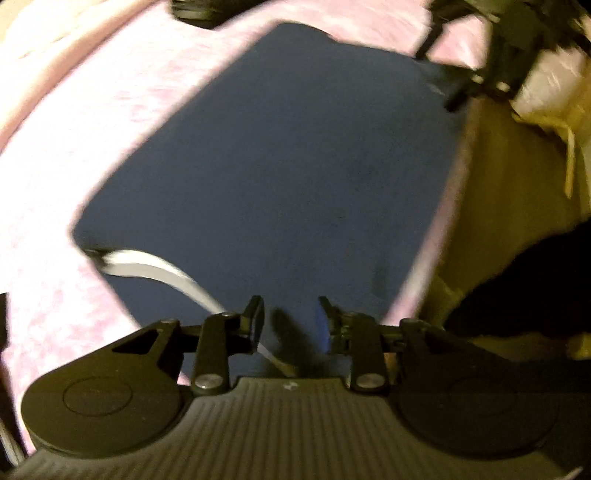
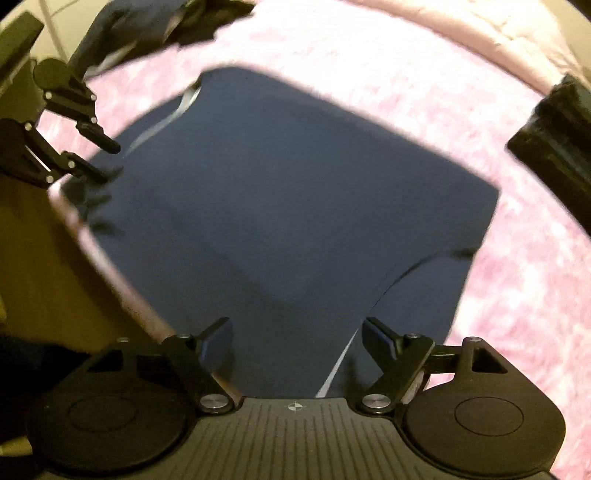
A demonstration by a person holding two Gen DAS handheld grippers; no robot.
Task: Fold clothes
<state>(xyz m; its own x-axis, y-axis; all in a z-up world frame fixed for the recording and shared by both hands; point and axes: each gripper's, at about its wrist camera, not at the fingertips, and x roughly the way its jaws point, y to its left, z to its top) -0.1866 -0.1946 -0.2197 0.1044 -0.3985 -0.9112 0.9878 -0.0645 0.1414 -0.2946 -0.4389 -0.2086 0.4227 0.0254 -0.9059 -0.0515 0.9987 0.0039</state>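
A folded navy garment (image 1: 280, 162) with a white stripe (image 1: 155, 267) lies flat on a pink fuzzy blanket (image 1: 92, 122). My left gripper (image 1: 290, 319) hovers open over its near edge, holding nothing. In the right wrist view the same garment (image 2: 280, 192) fills the middle, with a white stripe (image 2: 340, 365) near my right gripper (image 2: 297, 336), which is open and empty above it. The left gripper (image 2: 107, 158) shows at the garment's left edge, jaws apart. The right gripper (image 1: 465, 92) shows at the far right corner in the left wrist view.
The blanket's edge (image 2: 107, 266) runs beside a tan floor (image 2: 44, 258). Another dark garment (image 2: 140, 26) lies at the far left of the blanket. A dark object (image 2: 554, 140) sits at the right. A pale folded cover (image 2: 498, 33) lies at the far side.
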